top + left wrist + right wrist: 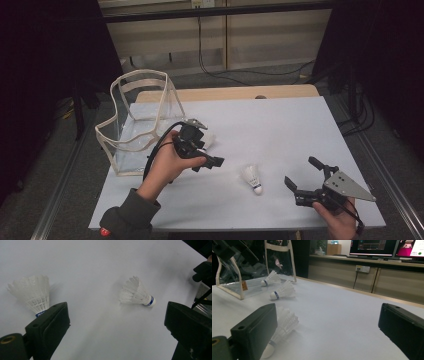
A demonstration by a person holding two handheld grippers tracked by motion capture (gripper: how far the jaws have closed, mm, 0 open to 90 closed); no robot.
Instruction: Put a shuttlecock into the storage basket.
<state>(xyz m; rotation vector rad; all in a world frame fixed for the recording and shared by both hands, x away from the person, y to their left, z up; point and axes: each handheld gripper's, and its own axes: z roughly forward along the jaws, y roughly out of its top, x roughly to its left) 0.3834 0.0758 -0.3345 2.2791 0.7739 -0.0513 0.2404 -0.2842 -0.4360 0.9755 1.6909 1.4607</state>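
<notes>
Far left, the clear pouch (pixel 140 125) with cream trim lies on its side at the tabletop's (pixel 280 130) edge, mouth toward the middle; in the right gripper view one shuttlecock (pixel 270 278) rests at its opening, on the clear wall by the look of it. Just right of the pouch, the left tongs (pixel 212 162) hover spread wide and empty, with a second shuttlecock (pixel 33 296) just beside one jaw. Mid-table, a third shuttlecock (pixel 251 178) lies on its side, apart from both tools. Far right, the right tongs (pixel 300 182) sit low, gaping, holding nothing. This looks like the collecting stage: next, I'd say, close on a cork end and carry it into the pouch.
</notes>
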